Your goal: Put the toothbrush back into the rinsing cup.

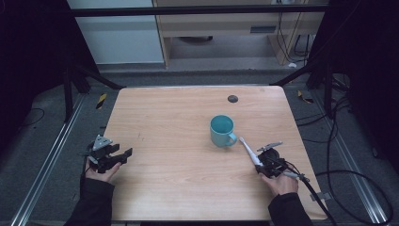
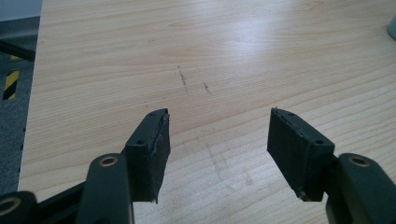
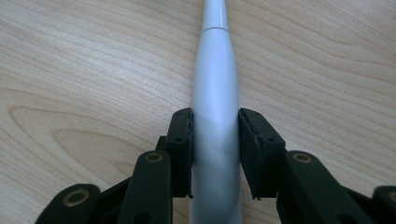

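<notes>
The right gripper (image 1: 259,165) clenched the white toothbrush (image 1: 250,151); beyond its tip stood the empty teal mug (image 1: 222,130); the left gripper (image 1: 123,155) gaped, released.

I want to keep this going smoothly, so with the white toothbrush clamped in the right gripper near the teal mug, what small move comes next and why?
Probably lift the white plastic toothbrush slightly and carry it toward the teal ceramic mug. The right gripper is shut on its handle, its brush head points at the mug's handle side, and the mug stands upright with its mouth open. The left gripper sits open, away to the left on the light wooden table.
</notes>
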{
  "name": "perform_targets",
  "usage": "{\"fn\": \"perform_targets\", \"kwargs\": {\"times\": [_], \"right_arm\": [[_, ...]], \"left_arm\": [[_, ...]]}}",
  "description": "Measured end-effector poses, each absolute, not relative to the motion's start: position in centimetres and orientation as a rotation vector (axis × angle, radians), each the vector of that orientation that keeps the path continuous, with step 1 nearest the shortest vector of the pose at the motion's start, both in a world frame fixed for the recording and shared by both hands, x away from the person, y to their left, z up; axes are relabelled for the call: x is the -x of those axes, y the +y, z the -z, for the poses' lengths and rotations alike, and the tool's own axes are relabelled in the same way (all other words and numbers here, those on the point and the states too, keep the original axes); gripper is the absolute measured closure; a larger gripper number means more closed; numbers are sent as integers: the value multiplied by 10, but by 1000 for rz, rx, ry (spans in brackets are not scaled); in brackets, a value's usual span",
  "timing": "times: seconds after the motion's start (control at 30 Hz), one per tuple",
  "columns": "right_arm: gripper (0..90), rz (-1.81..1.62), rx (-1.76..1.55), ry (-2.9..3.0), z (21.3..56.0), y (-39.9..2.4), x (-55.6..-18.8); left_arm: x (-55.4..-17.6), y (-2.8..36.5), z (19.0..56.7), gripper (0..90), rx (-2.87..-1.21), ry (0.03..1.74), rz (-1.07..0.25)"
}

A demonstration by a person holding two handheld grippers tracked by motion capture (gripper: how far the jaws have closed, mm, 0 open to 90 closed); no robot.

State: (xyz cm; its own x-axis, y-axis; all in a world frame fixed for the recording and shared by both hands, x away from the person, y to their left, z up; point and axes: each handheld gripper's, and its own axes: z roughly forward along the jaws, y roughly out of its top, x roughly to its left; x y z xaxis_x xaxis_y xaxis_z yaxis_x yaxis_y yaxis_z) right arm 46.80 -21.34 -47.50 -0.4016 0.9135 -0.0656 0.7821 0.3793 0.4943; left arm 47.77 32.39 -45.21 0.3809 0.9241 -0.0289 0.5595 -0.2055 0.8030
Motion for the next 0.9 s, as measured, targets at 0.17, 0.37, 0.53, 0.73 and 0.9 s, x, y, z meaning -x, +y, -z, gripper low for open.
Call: {"fn": "perform_targets", "kwargs": {"times": [0.17, 0.37, 0.53, 0.73, 0.9], "right_arm": [[577, -545, -1459, 2330, 475, -213, -468], [495, -556, -1436, 2346, 466, -218, -465], [508, -512, -1452, 2384, 463, -222, -464], [545, -448, -1468, 2445, 469, -219, -467], [605, -448, -1482, 2468, 472, -218, -469]], "left_arm": [[-478, 324, 452, 385, -1884, 1281, -611], [-478, 324, 452, 385, -1884, 1281, -609], [-478, 324, 452, 385, -1885, 1281, -608], [-478, 325, 452, 385, -1886, 1281, -608], [-478, 324, 452, 385, -1890, 1279, -607]]}}
